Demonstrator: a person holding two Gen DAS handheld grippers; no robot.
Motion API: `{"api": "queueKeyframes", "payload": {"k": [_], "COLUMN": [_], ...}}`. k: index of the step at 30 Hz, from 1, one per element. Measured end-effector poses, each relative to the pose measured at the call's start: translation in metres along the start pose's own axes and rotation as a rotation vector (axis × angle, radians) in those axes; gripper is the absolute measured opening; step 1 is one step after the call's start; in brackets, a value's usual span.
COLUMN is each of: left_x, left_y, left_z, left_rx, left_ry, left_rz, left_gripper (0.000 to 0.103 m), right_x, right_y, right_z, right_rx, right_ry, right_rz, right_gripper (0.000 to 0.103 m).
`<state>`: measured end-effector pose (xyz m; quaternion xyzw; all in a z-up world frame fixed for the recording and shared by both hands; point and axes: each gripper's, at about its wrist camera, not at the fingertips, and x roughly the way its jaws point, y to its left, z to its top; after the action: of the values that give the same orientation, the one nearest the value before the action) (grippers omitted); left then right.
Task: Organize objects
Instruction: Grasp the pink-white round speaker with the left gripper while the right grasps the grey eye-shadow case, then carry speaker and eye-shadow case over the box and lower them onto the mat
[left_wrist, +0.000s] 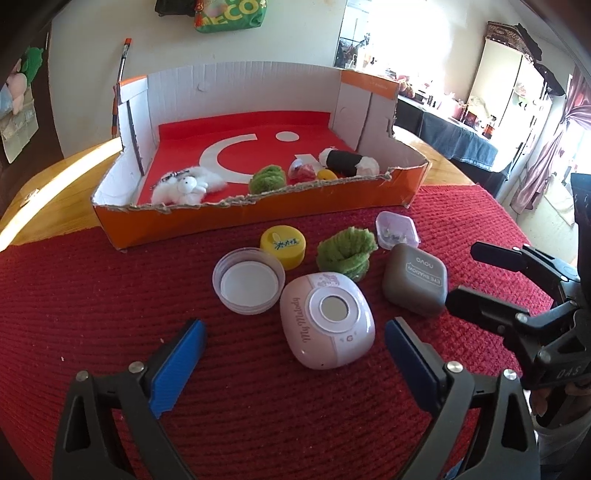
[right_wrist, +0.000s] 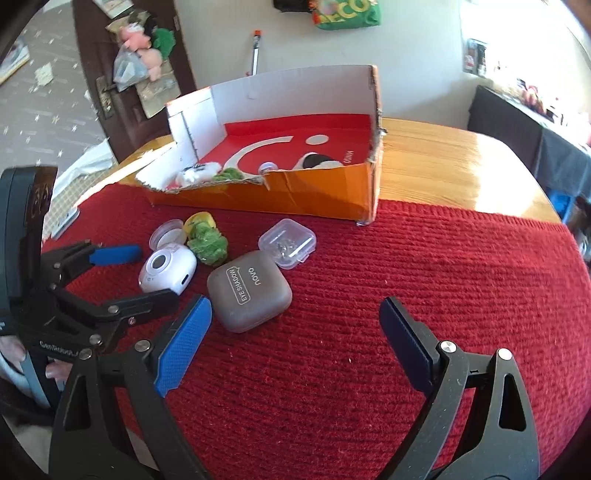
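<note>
An orange cardboard box (left_wrist: 258, 221) with a red floor stands at the back of a red mat (left_wrist: 258, 406). In it lie a white plush (left_wrist: 186, 186), a green pompom (left_wrist: 266, 178), small toys and a black-and-white roll (left_wrist: 347, 160). On the mat lie a pink "My Melody" case (left_wrist: 327, 321), a clear round lid (left_wrist: 248, 281), a yellow cap (left_wrist: 282, 245), a green pompom (left_wrist: 345, 253), a small clear box (left_wrist: 397, 229) and a grey eyeshadow case (left_wrist: 415, 280). My left gripper (left_wrist: 295, 354) is open, just before the pink case. My right gripper (right_wrist: 295, 332) is open and empty, right of the grey case (right_wrist: 249, 291).
The mat lies on a wooden table (right_wrist: 461, 166). The box (right_wrist: 295, 192) sits at the mat's far edge. A dark door (right_wrist: 122, 85) with hanging plush toys is back left. A counter (left_wrist: 461, 140) with clutter stands at the right.
</note>
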<state>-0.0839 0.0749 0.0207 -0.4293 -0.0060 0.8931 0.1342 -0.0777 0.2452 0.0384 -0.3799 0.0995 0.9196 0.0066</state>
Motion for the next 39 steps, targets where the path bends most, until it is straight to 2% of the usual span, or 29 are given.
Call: {"api": "queueKeyframes", "payload": {"k": [7, 12, 16, 19, 22, 24, 28, 33, 39], "left_x": [0.000, -0.001, -0.001, -0.001, -0.002, -0.002, -0.006, -0.012, -0.020], "left_y": [-0.003, -0.005, -0.008, -0.009, -0.008, -0.008, -0.009, -0.006, -0.001], "left_z": [0.001, 0.002, 0.002, 0.003, 0.002, 0.002, 0.000, 0.000, 0.000], "left_rx": [0.018, 0.026, 0.041, 0.045, 0.042, 0.042, 0.052, 0.059, 0.054], "left_ry": [-0.014, -0.017, -0.016, -0.015, -0.017, -0.018, -0.026, -0.041, -0.062], "left_rz": [0.008, -0.013, -0.038, -0.062, -0.075, -0.080, -0.091, -0.091, -0.101], "left_gripper": [0.081, 0.071, 0.063, 0.055, 0.054, 0.054, 0.054, 0.054, 0.054], "right_x": [0.014, 0.020, 0.024, 0.029, 0.031, 0.030, 0.029, 0.024, 0.015], "right_y": [0.012, 0.017, 0.021, 0.025, 0.028, 0.033, 0.041, 0.041, 0.046], "right_z": [0.003, 0.003, 0.005, 0.007, 0.008, 0.007, 0.004, 0.006, 0.011], "right_rx": [-0.095, -0.122, -0.138, -0.149, -0.165, -0.178, -0.203, -0.171, -0.179], "right_ry": [0.048, 0.062, 0.080, 0.091, 0.091, 0.085, 0.068, 0.053, 0.031], "right_rz": [0.012, 0.015, 0.014, 0.013, 0.015, 0.024, 0.034, 0.053, 0.036], "right_gripper": [0.093, 0.091, 0.086, 0.077, 0.067, 0.052, 0.051, 0.051, 0.051]}}
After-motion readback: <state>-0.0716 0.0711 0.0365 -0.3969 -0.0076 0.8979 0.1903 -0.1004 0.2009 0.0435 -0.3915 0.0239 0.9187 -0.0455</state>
